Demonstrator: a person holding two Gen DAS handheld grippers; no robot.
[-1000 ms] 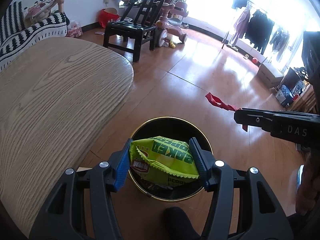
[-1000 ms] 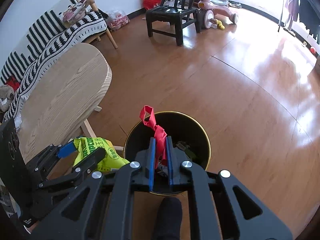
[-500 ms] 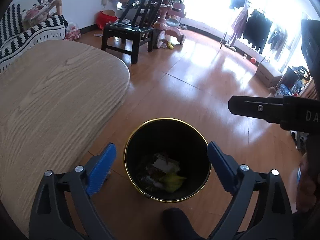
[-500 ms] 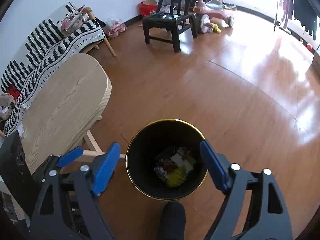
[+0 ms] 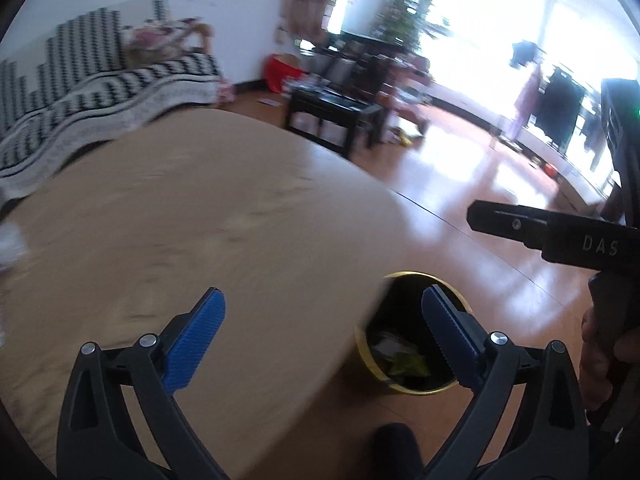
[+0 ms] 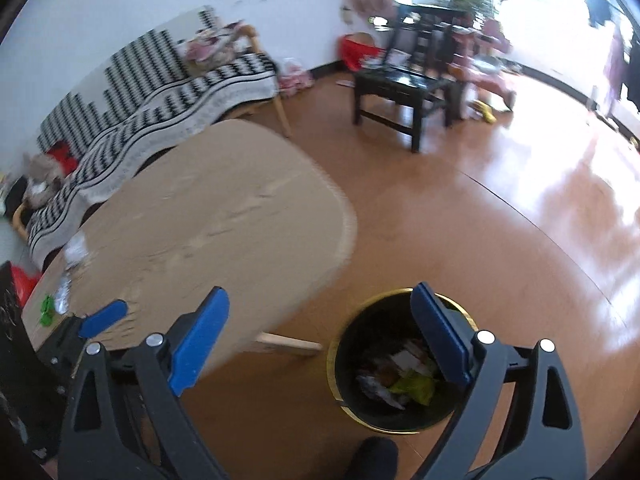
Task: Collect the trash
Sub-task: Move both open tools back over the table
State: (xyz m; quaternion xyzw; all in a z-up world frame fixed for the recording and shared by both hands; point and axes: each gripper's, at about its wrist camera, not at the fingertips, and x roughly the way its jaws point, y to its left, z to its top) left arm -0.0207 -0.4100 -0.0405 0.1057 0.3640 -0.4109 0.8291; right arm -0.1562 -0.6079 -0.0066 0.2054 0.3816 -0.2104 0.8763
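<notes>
Beside the table edge, your grippers were empty.
Your left gripper and right gripper stood wide open; trash lay inside the bin, beside the table corner.

Left gripper, right gripper: jaws wide, empty.

table: matt pale wood | floor: glossy wood | bin: black, shiny gold rim

- A home living room: a striped sofa far ahead-left of the claw.
- A black chair and hanging clothes ahead-right, on a wooden floor.
</notes>
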